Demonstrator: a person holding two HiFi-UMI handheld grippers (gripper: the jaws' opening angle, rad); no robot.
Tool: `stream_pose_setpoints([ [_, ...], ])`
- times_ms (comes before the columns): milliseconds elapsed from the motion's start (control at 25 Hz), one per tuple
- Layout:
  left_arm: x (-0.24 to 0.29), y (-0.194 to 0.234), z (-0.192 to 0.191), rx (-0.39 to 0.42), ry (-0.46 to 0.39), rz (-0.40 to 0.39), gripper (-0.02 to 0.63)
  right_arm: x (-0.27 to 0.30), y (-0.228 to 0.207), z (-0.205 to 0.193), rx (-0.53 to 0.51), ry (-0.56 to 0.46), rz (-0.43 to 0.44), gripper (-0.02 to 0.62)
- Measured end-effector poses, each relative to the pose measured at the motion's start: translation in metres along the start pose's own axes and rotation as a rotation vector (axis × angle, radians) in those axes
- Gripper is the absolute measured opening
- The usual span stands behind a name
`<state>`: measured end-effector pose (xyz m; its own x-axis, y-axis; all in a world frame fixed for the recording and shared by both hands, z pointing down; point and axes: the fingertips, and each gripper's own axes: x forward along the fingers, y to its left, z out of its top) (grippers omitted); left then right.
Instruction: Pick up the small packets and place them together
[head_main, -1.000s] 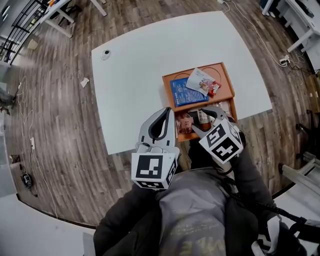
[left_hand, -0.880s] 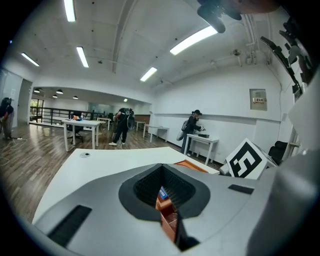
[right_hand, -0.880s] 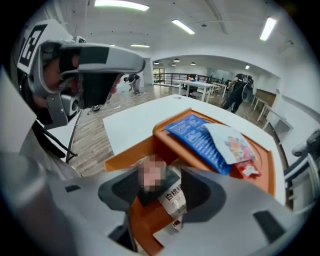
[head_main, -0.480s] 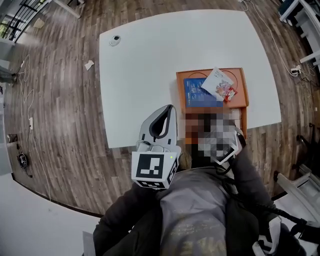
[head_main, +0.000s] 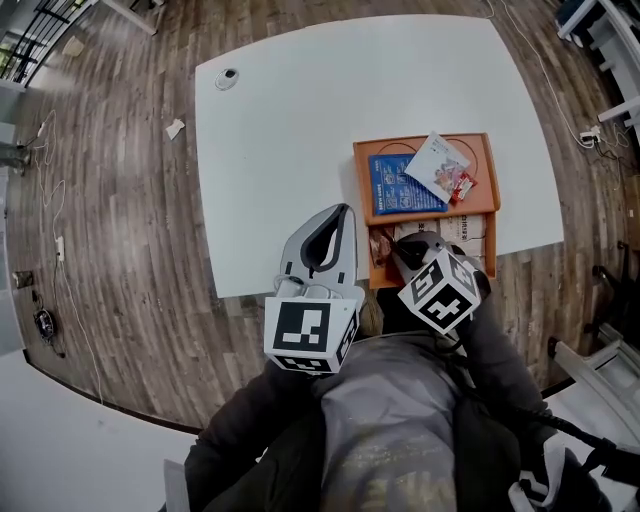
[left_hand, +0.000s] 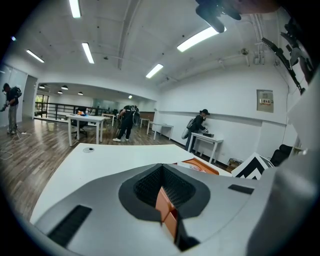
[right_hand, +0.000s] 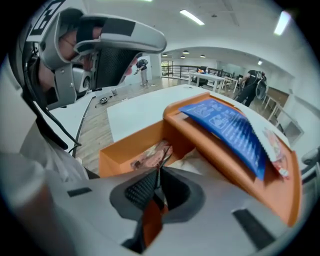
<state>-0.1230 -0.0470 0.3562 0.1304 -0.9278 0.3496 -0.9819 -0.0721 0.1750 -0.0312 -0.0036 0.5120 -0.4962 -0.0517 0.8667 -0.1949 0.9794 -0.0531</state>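
Your right hand-held gripper (right_hand: 157, 189) has just squeezed shut on the thin edge of a small packet (right_hand: 150, 155) in the tray (right_hand: 125, 145). It looks light, crinkly and slippery, so lift gently.

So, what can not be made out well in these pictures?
Head view: the right gripper, its jaws just closed on a thin packet, covers much of the tray's near compartment.
Right gripper view: the blue packet's print is blurred.
Left gripper view: the left gripper hides most of the tray.
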Motion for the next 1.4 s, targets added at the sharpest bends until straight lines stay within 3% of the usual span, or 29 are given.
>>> stream_pose_setpoints([
  [200,-0.001,-0.006,0.003,0.011,-0.009,-0.020,-0.002,-0.012,-0.003,0.002,-0.003,-0.013,-0.034,0.018],
  [560,-0.029,-0.025,0.025,0.061,-0.081,-0.087,-0.002,-0.066,0.008,0.036,0.021,-0.148,-0.161,0.017],
  [880,-0.035,-0.045,0.034,0.094,-0.101,-0.129,-0.002,-0.079,0.012,0.032,0.050,-0.173,-0.197,0.017],
  [1240,-0.015,-0.037,0.048,0.108,-0.121,-0.118,-0.002,-0.091,-0.023,0.059,0.040,-0.238,-0.241,0.018],
  [1400,0.006,-0.038,0.058,0.109,-0.132,-0.084,-0.002,-0.101,-0.057,0.068,0.023,-0.277,-0.268,0.018],
])
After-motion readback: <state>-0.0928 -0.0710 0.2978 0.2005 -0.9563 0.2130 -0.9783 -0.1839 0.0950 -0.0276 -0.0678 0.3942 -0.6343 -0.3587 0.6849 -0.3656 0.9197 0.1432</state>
